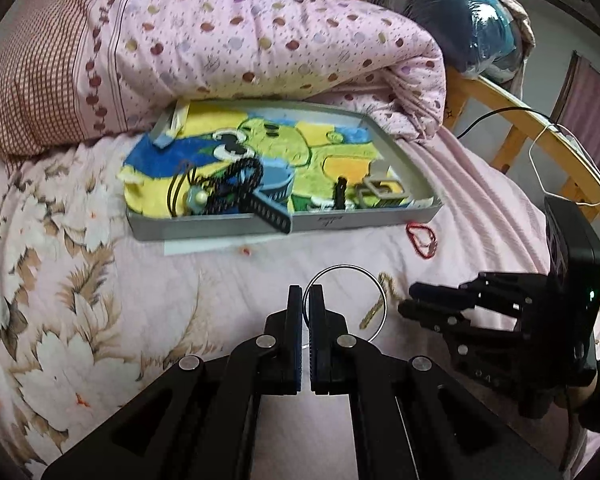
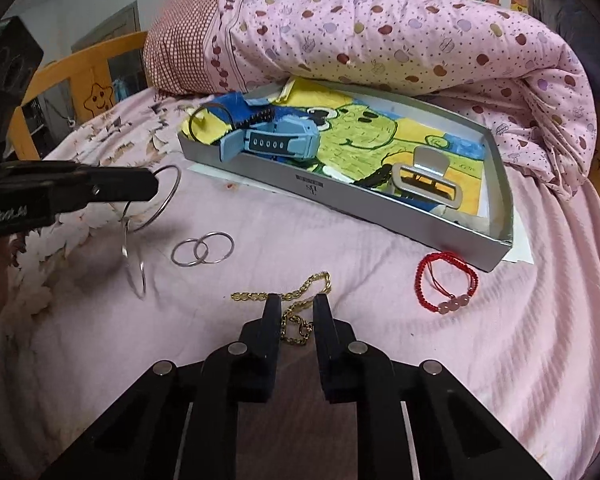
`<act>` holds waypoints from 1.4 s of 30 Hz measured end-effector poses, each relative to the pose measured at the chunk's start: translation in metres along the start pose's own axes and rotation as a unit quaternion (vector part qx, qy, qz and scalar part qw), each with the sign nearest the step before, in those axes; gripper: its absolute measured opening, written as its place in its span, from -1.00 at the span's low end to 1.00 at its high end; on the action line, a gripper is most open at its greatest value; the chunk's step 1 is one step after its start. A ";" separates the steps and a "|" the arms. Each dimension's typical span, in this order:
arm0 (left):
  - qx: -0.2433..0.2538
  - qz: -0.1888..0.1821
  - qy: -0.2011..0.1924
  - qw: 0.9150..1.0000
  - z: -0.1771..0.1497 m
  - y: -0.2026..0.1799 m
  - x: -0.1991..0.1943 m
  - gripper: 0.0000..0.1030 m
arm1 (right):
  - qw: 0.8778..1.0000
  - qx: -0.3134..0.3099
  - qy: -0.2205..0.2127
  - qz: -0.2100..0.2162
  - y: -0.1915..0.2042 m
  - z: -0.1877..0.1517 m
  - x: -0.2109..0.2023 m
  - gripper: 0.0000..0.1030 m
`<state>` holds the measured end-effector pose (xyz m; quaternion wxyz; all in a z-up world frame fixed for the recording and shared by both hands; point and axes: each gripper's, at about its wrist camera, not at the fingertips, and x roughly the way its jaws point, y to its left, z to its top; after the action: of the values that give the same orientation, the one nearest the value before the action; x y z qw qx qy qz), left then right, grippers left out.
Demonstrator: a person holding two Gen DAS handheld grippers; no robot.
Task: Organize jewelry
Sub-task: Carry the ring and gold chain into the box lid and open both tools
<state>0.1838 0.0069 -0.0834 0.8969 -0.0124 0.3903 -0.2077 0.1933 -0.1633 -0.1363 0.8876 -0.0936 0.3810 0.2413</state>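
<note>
The left black two-finger gripper (image 1: 306, 300) has its fingers pressed together on the rim of a large thin silver metal ring (image 1: 345, 304), lifted above the pink bedsheet (image 1: 228, 284); in the right wrist view the same gripper (image 2: 152, 184) holds that ring (image 2: 162, 196), and a second silver ring (image 2: 134, 264) hangs linked from it, its lower edge close to the sheet; just beside these, a pair of smaller overlapping silver rings (image 2: 202, 249) lies flat on the bedsheet (image 2: 380, 312); the right black two-finger gripper (image 2: 297, 304) is low over the bed with its fingers apart, straddling a gold chain bracelet (image 2: 296, 320) that lies crumpled on the sheet, part of it between the fingers, though whether the pads touch it I cannot tell; to the right of the chain, apart from it, lies a red braided cord bracelet with three pink beads (image 2: 448, 284), near the front corner of a shallow grey cardboard box lid (image 2: 380, 216); this tray is lined with a yellow, green and blue cartoon towel (image 2: 380, 120) and holds a blue wristwatch with a perforated strap (image 2: 276, 140), a grey claw hair clip (image 2: 422, 184) and some dark cords; behind the tray a rolled pink quilt dotted with apples (image 2: 380, 24) rests against its far edge.
</note>
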 end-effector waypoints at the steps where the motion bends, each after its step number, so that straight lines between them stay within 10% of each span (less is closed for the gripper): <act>1: 0.002 0.001 -0.002 1.000 0.002 -0.001 -0.001 -0.97 | 1.000 -0.001 -0.004 -0.001 0.000 0.000 -0.003 -0.70; 29: -0.005 -0.009 -0.058 0.998 0.113 -0.026 0.047 -0.97 | 0.981 0.034 -0.187 -0.048 -0.092 0.097 -0.081 -0.70; 42: -0.014 0.020 0.017 1.000 0.102 -0.021 0.115 -0.97 | 0.991 0.068 -0.110 -0.044 -0.118 0.076 -0.023 -0.70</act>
<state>0.3182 -0.0707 -0.0887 0.8939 -0.0142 0.4083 -0.1847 0.2863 -0.2470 -0.0696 0.9382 -0.0226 0.2921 0.1842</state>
